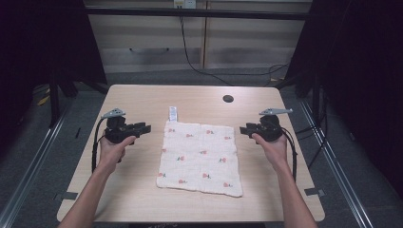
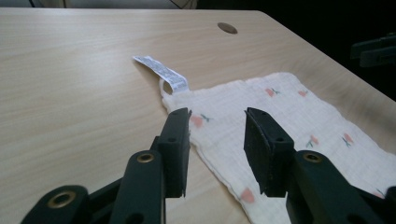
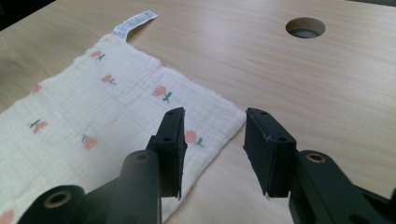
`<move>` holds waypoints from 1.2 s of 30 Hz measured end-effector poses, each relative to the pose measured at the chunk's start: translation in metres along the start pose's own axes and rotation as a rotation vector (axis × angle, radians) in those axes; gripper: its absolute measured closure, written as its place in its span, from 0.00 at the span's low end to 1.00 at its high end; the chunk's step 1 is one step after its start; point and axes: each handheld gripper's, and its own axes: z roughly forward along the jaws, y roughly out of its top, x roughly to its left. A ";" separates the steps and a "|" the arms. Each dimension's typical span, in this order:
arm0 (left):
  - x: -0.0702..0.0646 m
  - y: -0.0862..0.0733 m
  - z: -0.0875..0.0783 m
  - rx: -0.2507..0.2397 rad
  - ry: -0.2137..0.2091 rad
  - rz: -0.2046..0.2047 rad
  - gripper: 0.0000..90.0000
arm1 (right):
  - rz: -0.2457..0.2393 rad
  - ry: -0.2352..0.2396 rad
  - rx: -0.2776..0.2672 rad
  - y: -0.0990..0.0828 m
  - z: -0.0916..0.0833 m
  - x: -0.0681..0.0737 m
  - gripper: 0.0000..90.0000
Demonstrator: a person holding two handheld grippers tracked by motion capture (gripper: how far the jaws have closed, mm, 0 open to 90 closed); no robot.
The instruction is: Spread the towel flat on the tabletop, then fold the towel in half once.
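**Two far corners lined up, no grip yet**

Two hand-held grippers are closing in on the cloth (image 1: 199, 157), which is lying flat mid-surface (image 1: 142, 199). Left hand-held gripper (image 2: 217, 116) is hovering spread over the tagged (image 2: 161, 73) corner; right hand-held gripper (image 3: 212, 117) is spread over the opposite far corner. Nothing is being pinched — grasping and any folding are looking still ahead.

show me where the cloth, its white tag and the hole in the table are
cloth (image 1: 199, 159), high view, middle of the printed fabric
white tag (image 1: 173, 113), high view, middle of the label at the far left corner
hole (image 1: 228, 99), high view, centre of the round opening in the table top
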 end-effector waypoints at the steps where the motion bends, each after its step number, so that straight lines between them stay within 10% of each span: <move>1: -0.002 -0.002 -0.001 0.008 -0.004 0.000 0.65 | -0.004 0.004 0.003 -0.003 -0.002 0.001 0.63; 14: -0.023 -0.026 -0.002 0.090 -0.026 0.072 0.39 | -0.048 0.055 0.004 -0.034 -0.007 0.036 0.56; 27: -0.052 -0.043 -0.010 0.126 -0.094 0.106 0.49 | -0.134 0.160 0.115 -0.058 -0.016 0.081 0.54; 36: -0.070 -0.061 0.015 0.237 -0.129 0.195 0.65 | -0.144 0.191 0.160 -0.073 -0.003 0.088 0.57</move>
